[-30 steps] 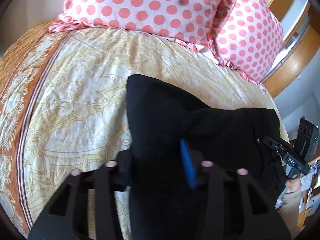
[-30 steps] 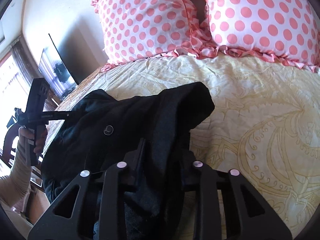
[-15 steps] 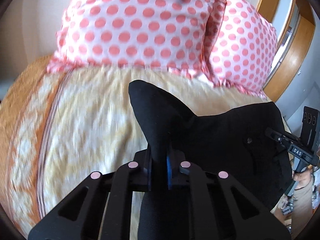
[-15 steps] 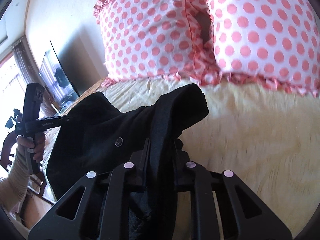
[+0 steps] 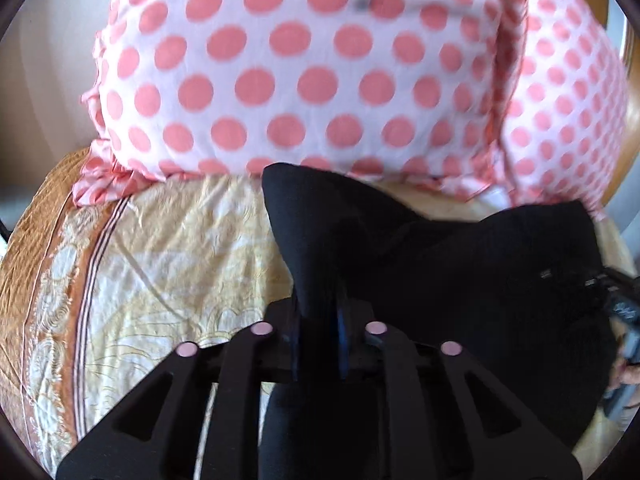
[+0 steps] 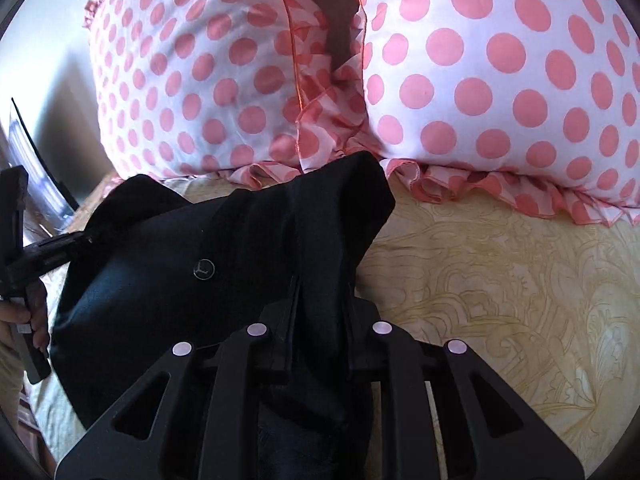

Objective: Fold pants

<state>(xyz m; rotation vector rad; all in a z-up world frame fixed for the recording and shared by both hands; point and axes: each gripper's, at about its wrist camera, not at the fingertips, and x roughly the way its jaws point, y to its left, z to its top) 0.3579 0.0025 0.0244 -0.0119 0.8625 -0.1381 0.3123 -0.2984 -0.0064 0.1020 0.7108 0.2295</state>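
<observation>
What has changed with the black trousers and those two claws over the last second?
Both claws, the left claw and right claw, closed on bunched corners of the black pants and carried them toward the polka-dot pillows; now their jaws are opening slightly, fabric between them. Pillows and bedspread stayed put.

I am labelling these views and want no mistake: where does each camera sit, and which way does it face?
Left wrist: on the left tongs, whose jaws are opening with the black pants between them; faces the polka-dot pillows; the person's right hand shows at the right edge.
Right wrist: on the right tongs, pants between its jaws; faces the same pillows; the left hand shows at the left edge.
Shared: pants, pillows, bedspread.
</observation>
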